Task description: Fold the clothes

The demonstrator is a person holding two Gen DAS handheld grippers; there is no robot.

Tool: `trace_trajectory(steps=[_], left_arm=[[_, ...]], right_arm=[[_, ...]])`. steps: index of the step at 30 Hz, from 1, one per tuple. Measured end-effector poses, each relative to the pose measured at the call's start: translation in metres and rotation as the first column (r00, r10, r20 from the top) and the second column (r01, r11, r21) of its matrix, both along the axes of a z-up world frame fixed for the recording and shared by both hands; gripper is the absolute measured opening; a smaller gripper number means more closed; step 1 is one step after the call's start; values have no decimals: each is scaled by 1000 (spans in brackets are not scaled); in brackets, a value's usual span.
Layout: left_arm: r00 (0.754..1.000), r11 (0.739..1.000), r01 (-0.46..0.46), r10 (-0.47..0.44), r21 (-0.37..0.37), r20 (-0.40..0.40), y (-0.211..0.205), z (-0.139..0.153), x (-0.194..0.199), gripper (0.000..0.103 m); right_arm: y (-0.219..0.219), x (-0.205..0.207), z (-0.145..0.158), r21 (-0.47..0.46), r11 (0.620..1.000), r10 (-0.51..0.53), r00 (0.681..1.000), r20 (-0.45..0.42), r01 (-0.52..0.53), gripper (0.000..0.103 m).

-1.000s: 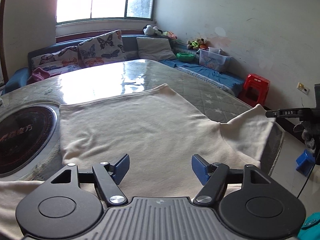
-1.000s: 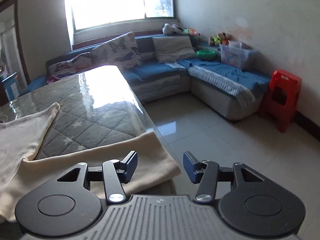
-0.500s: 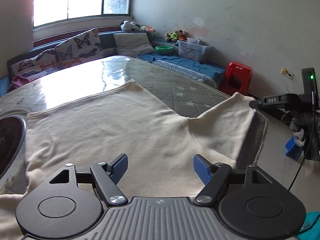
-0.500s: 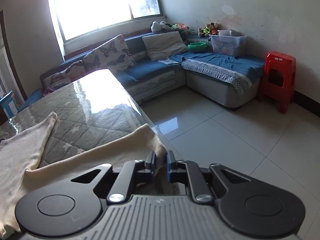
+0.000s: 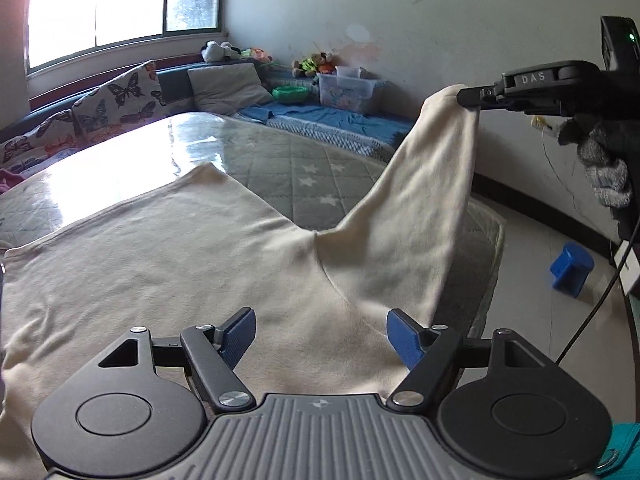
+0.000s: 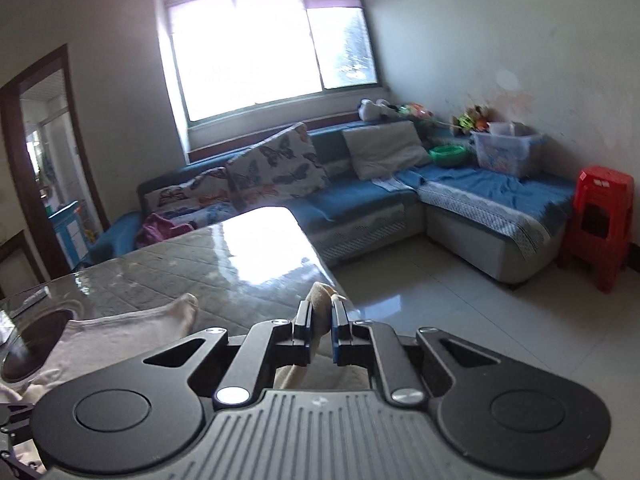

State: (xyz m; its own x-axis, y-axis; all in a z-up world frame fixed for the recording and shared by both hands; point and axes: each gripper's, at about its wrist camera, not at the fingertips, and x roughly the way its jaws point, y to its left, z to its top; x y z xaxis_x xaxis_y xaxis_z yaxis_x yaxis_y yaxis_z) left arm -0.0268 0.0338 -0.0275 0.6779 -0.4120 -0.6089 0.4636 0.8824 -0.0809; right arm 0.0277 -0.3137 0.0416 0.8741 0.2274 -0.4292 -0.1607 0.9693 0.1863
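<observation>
While my right gripper (image 6: 321, 315) pinches the end of one sleeve, the cream shirt (image 5: 192, 264) lies spread flat on the quilted table (image 5: 304, 168), its sleeve (image 5: 424, 184) pulled up off the table edge into the air. The right jaws have just been closing and now clamp the cloth between the blue pads. My left gripper (image 5: 320, 334) hangs over the shirt's near part with its jaws wide and nothing between them.

Beyond the table, on the blue corner sofa (image 6: 360, 200), a clear plastic bin (image 6: 505, 152) holds mixed things I cannot make out, and a green bowl (image 6: 448, 154) sits just beside it; what is in the bowl I cannot tell. Butterfly-print cushions (image 6: 276, 170) and a grey pillow (image 6: 384, 150) lean on the sofa back, soft toys (image 5: 316, 65) along its ledge. A red plastic stool (image 6: 600, 216) stands at the sofa's end, a small blue box (image 5: 571, 269) on the floor beside the table. A dark round inset (image 6: 32, 344) sits in the tabletop near the shirt.

The right gripper's arm reads "DAS" (image 5: 533, 78) in the left wrist view.
</observation>
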Motion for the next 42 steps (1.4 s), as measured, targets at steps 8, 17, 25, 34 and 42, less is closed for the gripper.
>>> trace_trajectory(steps=[8, 17, 25, 34, 42], left_arm=[[981, 979, -190, 193, -67, 34, 63, 17, -17, 75], [912, 907, -403, 409, -122, 30, 130, 18, -51, 75], [874, 867, -482, 486, -127, 8, 154, 13, -74, 75], [901, 896, -430, 434, -113, 16, 140, 14, -70, 73], [928, 928, -370, 372, -50, 18, 113, 3, -52, 55]], right_arm=[[83, -1, 35, -49, 962, 271, 962, 39, -269, 8], [206, -5, 21, -88, 808, 581, 812, -46, -583, 8], [282, -31, -21, -115, 644, 736, 654, -176, -756, 8], [269, -36, -27, -116, 618, 756, 628, -183, -778, 21], [188, -20, -43, -199, 786, 547, 809, -217, -585, 21]])
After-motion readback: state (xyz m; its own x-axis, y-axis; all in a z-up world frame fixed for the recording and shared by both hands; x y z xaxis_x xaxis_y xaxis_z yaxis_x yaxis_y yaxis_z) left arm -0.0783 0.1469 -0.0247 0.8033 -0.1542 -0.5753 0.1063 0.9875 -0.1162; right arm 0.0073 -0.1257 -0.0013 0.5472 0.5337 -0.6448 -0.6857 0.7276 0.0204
